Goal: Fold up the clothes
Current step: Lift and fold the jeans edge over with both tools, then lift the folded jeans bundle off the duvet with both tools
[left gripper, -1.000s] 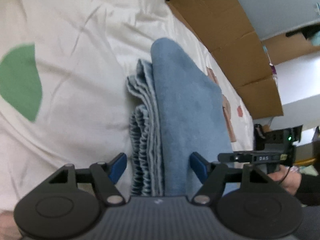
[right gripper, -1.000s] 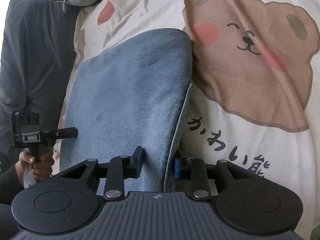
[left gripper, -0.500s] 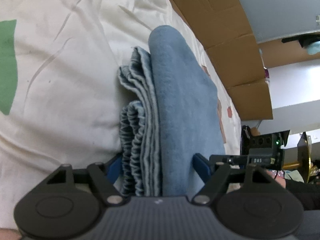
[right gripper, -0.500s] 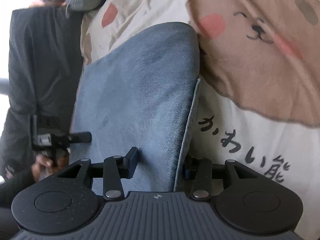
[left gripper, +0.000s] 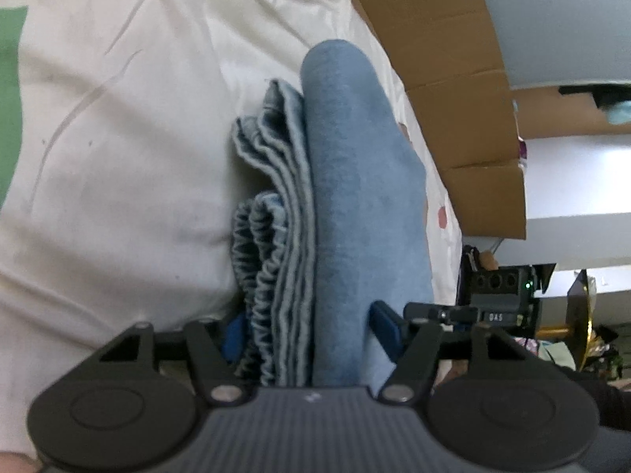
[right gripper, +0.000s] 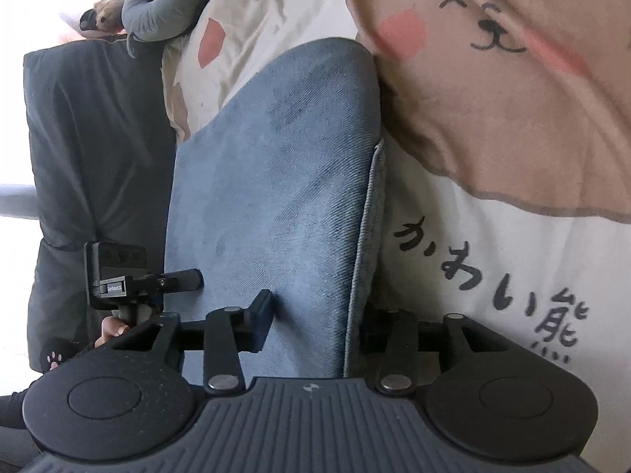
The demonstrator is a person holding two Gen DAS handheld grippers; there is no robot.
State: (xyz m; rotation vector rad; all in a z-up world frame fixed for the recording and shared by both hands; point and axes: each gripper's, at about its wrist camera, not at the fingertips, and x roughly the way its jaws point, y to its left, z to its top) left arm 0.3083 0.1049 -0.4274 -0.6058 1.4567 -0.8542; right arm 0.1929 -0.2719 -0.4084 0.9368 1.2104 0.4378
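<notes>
In the left wrist view, the left claw (left gripper: 307, 329) straddles the near end of a folded blue denim garment (left gripper: 355, 205) that lies on a cream bedsheet (left gripper: 118, 157). Its blue pads sit against both sides of the stack, the left one at the ruffled layered hems, so the claw grips the fold. The garment runs away from the claw toward the far edge of the bed, where brown cardboard (left gripper: 453, 79) stands to the right. At the lower right the other handheld device (left gripper: 497, 303) shows beside the cloth. In the right wrist view, the right claw (right gripper: 315, 315) also has the denim garment (right gripper: 276, 181) between its fingers, but its jaws have just been opening and the left finger (right gripper: 262, 315) stands clear of a firm pinch; the claw is open around the cloth. The garment rests on a bear-print cover (right gripper: 493, 90), with a dark cushion (right gripper: 90, 138) at the left.
</notes>
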